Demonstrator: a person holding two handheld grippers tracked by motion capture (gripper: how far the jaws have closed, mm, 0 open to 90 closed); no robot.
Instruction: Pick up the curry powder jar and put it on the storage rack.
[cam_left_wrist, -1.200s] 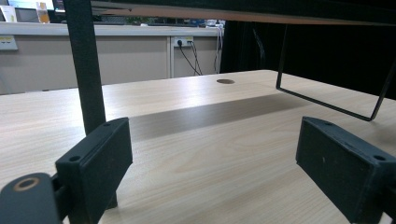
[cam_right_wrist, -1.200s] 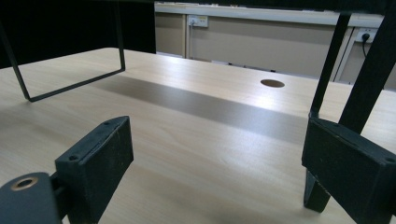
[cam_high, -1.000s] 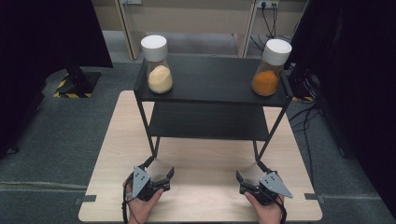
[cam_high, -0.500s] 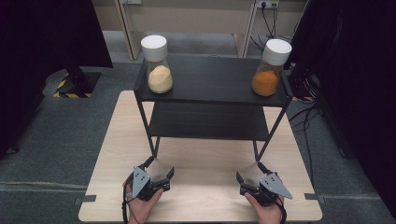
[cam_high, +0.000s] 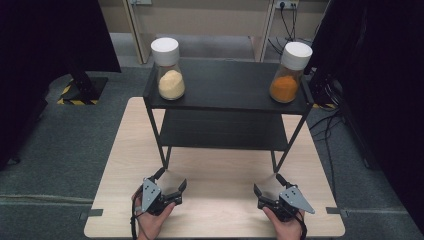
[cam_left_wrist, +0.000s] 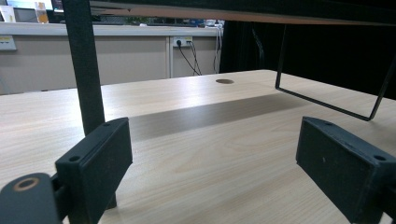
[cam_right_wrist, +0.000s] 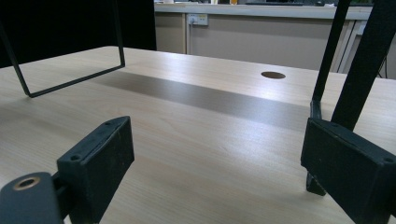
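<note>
A black two-tier metal shelf (cam_high: 227, 89) stands on the light wooden table (cam_high: 215, 210). On its top tier, a white-lidded jar of pale yellow powder (cam_high: 169, 70) sits at the left and a white-lidded jar of orange powder (cam_high: 288, 73) at the right. My left gripper (cam_high: 170, 177) rests near the table's front edge, just in front of the shelf's front left leg (cam_left_wrist: 86, 70), open with nothing between its jaws. My right gripper (cam_high: 267, 182) rests in front of the front right leg (cam_right_wrist: 362, 65), also open and empty. Both point under the shelf.
The lower tier (cam_high: 222, 131) of the shelf carries nothing that I can see. A cable hole (cam_left_wrist: 224, 81) is set into the tabletop beyond the shelf. Grey carpet surrounds the table, with cables (cam_high: 330, 125) on the floor at the right and dark curtains at both sides.
</note>
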